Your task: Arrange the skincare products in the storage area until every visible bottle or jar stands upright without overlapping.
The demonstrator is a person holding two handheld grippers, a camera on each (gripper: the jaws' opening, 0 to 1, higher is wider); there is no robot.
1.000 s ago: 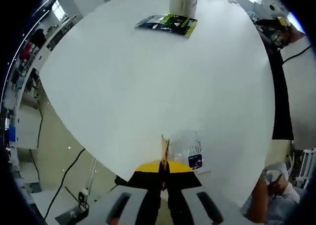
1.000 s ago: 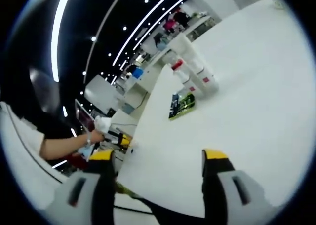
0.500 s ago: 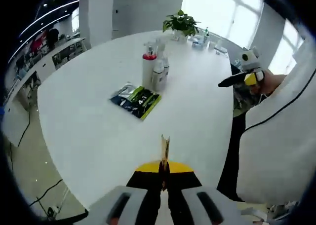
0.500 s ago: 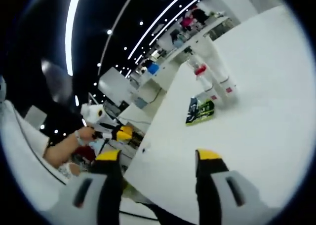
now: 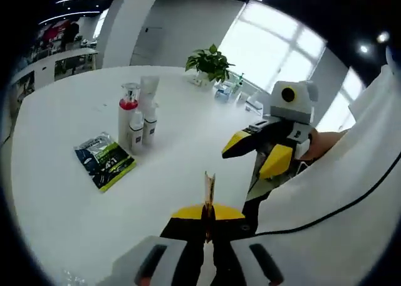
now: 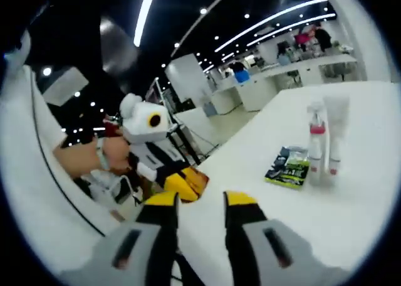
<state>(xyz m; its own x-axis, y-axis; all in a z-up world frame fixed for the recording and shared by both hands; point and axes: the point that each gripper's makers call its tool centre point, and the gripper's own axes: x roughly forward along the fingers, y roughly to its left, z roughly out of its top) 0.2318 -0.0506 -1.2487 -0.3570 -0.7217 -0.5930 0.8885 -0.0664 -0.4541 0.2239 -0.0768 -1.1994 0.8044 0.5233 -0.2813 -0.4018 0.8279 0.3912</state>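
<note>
1. A large open office or showroom hall: a dark ceiling crossed by long light strips (image 6: 263, 26).
2. Wide white round desk (image 5: 56, 192), more white counters (image 6: 294, 73) behind.
3. Tall bright windows (image 5: 282, 47), a potted plant (image 5: 210, 63).

The bottles (image 5: 136, 121) stand bunched together, each partly hiding the next, so their count is unclear; their labels are too small to read. In the right gripper view the bottles (image 6: 324, 142) are blurred, as is the print on the green packet (image 6: 287, 167). The small items by the plant (image 5: 210, 61) are too small to tell apart.
</note>
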